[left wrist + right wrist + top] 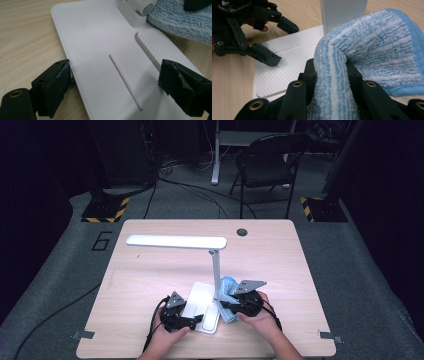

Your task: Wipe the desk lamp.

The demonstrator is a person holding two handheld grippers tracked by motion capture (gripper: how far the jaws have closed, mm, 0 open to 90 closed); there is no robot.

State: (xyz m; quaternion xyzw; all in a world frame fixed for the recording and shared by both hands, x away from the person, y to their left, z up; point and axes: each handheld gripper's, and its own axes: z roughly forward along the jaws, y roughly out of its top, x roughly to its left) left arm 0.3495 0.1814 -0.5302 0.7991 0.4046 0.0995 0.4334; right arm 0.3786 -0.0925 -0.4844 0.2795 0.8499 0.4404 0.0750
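A white desk lamp stands on the wooden table, with its flat base [200, 302] at the near middle, a thin stem [216, 267] and a long head [175, 241]. My left gripper [196, 320] straddles the base [105, 50], and its pads [60, 80] press on the two side edges. My right gripper [226, 306] is shut on a blue-and-white striped cloth [372, 55]. A fold of the cloth is pinched between the jaws, and the rest lies against the foot of the stem [344, 12]. The left gripper [279, 42] also shows across the base.
The table [150, 270] has a cable hole [242, 232] at the back. The lamp head hangs over the table's middle left. A folding chair [267, 165] and cables are on the floor beyond. The base has a ribbed patch [160, 47] near the cloth.
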